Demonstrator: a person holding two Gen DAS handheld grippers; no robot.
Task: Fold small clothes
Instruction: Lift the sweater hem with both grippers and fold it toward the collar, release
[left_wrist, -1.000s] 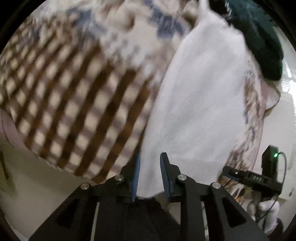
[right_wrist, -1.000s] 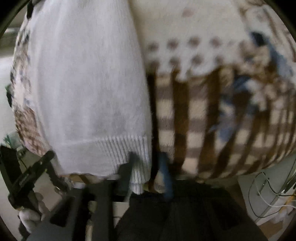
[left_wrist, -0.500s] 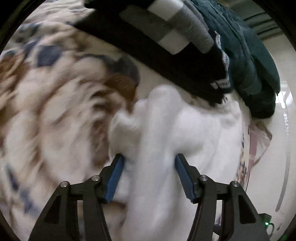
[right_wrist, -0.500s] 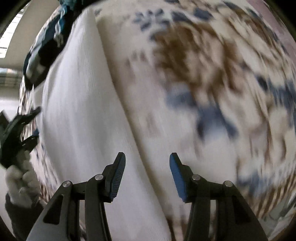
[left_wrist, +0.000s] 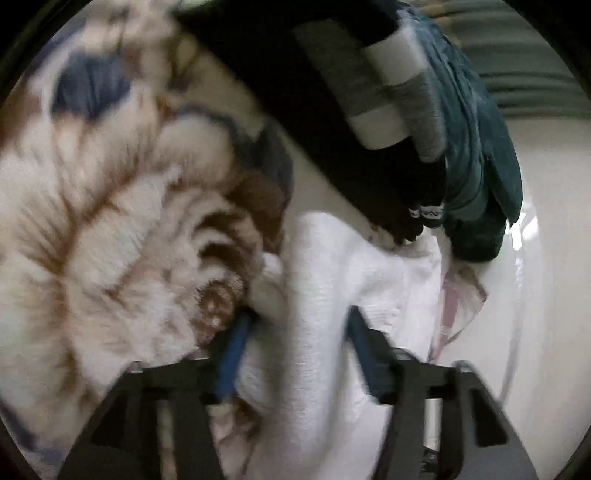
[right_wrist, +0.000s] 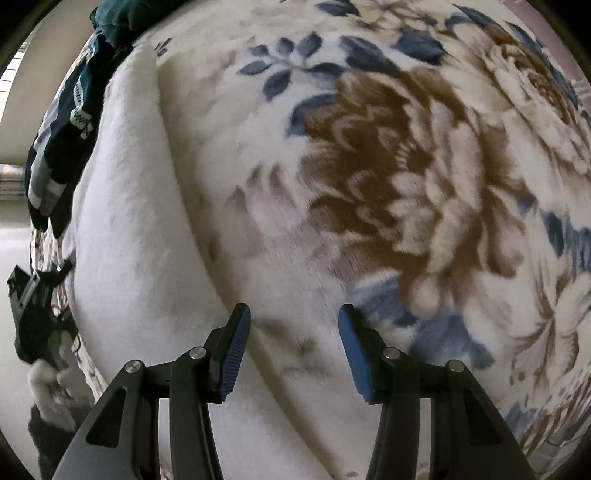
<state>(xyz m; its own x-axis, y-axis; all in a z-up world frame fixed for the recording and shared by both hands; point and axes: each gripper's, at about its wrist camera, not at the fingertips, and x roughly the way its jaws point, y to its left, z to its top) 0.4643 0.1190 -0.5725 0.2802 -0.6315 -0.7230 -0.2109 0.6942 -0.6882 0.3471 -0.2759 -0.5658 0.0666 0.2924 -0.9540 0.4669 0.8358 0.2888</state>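
Where left claw (left_wrist: 295, 354) opens astride white knit (left_wrist: 317, 295), right claw (right_wrist: 294, 349) empty, over floral blanket (right_wrist: 406, 177)

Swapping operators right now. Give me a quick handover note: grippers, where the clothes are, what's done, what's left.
Left gripper: jaws opening, a fold of the white garment between them, grip loosening.
Right gripper: open, holding nothing, above the floral blanket beside the garment's edge.
White garment lies on the blanket, bunched at the left gripper, smoother on the right wrist view.
Dark clothes pile sits past it, untouched.
Done: garment laid down. Left: square it, finish folding, then the pile.
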